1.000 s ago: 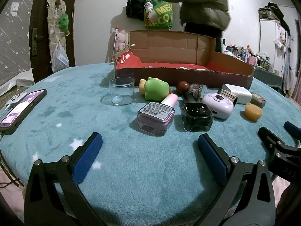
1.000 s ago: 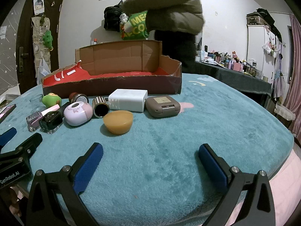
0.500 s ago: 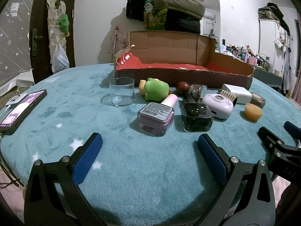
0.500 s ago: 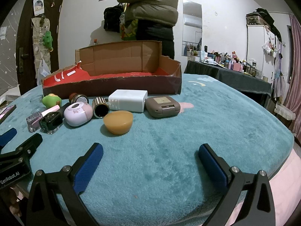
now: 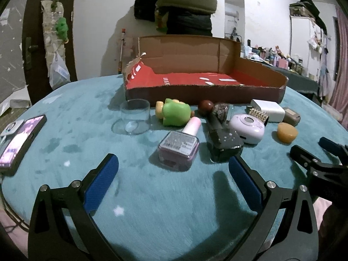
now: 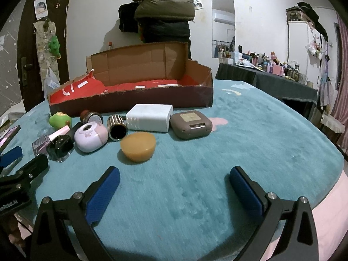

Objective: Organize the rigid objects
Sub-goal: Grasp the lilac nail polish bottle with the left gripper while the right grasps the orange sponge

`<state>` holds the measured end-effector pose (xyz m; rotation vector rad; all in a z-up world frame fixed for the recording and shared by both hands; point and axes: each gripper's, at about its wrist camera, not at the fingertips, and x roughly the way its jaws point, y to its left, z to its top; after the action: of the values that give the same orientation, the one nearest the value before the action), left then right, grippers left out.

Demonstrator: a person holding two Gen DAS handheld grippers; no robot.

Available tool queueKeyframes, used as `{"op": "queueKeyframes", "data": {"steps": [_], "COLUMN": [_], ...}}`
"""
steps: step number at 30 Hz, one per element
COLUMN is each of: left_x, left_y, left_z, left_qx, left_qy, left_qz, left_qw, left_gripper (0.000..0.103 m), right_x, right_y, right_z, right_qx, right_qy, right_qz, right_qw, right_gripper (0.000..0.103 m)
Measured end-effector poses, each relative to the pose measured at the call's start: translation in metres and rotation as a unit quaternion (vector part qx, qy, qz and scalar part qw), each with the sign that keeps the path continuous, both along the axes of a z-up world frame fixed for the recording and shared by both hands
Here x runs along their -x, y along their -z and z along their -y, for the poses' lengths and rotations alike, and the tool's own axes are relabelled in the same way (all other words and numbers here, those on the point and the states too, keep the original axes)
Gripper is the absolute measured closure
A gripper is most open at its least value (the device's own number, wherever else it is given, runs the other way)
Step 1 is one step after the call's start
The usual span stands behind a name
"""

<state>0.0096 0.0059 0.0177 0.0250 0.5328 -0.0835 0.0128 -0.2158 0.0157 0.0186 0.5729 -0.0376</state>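
A cut-down cardboard box (image 5: 204, 91) (image 6: 130, 102) with a red floor stands at the back of the teal table. Before it lie small items: a clear glass (image 5: 134, 117), a green toy (image 5: 175, 113), a purple nail-polish bottle (image 5: 179, 146), a black bottle (image 5: 224, 143), a lilac round case (image 6: 91, 137), a studded cylinder (image 6: 117, 127), a white block (image 6: 150, 120), a brown case (image 6: 191, 124) and an amber soap (image 6: 138, 146). My left gripper (image 5: 174, 174) hangs open just short of the purple bottle. My right gripper (image 6: 174, 184) is open too, nearest the amber soap.
A phone (image 5: 18, 140) lies at the table's left edge. A person in a padded jacket (image 6: 164, 10) stands behind the box. A door (image 5: 28, 43) is at the left and a cluttered dark side table (image 6: 271, 76) at the right.
The person behind the box has shifted left and turned away. Both grippers have edged slightly up and forward; nothing on the table has moved.
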Motion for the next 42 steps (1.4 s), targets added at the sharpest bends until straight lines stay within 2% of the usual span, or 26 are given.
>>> {"op": "queueKeyframes", "data": {"steps": [13, 17, 20, 24, 26, 28, 30, 36, 42], "left_x": [-0.034, -0.045, -0.053, -0.062, -0.064, -0.066, -0.066, -0.068, -0.069], "left_y": [-0.014, -0.012, -0.010, -0.007, -0.007, -0.008, -0.009, -0.012, -0.015], "left_z": [-0.018, -0.018, -0.018, -0.014, -0.012, -0.009, -0.006, -0.003, -0.004], "left_qx": [-0.011, -0.013, -0.012, -0.012, -0.006, -0.002, 0.002, 0.006, 0.014], "left_qy": [0.036, 0.048, 0.055, 0.073, 0.081, 0.092, 0.097, 0.094, 0.094], "left_qz": [-0.067, -0.095, -0.109, -0.122, -0.124, -0.122, -0.120, -0.109, -0.104], "left_qw": [0.9970, 0.9943, 0.9924, 0.9899, 0.9890, 0.9882, 0.9881, 0.9895, 0.9900], "left_gripper": [0.005, 0.017, 0.020, 0.035, 0.043, 0.063, 0.065, 0.065, 0.065], "right_x": [-0.022, -0.030, -0.035, -0.040, -0.041, -0.041, -0.041, -0.040, -0.042], "right_y": [-0.011, -0.009, -0.008, -0.008, -0.008, -0.008, -0.010, -0.020, -0.018], "right_z": [-0.017, -0.017, -0.016, -0.016, -0.016, -0.017, -0.020, -0.022, -0.019], "right_qx": [0.013, 0.008, 0.011, 0.006, 0.001, -0.004, -0.002, 0.005, -0.005], "right_qy": [-0.020, -0.018, -0.019, -0.030, -0.045, -0.060, -0.075, -0.090, -0.095], "right_qz": [-0.022, -0.039, -0.046, -0.051, -0.050, -0.046, -0.043, -0.025, -0.031], "right_qw": [0.999, 0.999, 0.999, 0.998, 0.998, 0.997, 0.996, 0.996, 0.995], "right_gripper": [0.000, 0.003, 0.009, 0.021, 0.031, 0.052, 0.063, 0.063, 0.063]}}
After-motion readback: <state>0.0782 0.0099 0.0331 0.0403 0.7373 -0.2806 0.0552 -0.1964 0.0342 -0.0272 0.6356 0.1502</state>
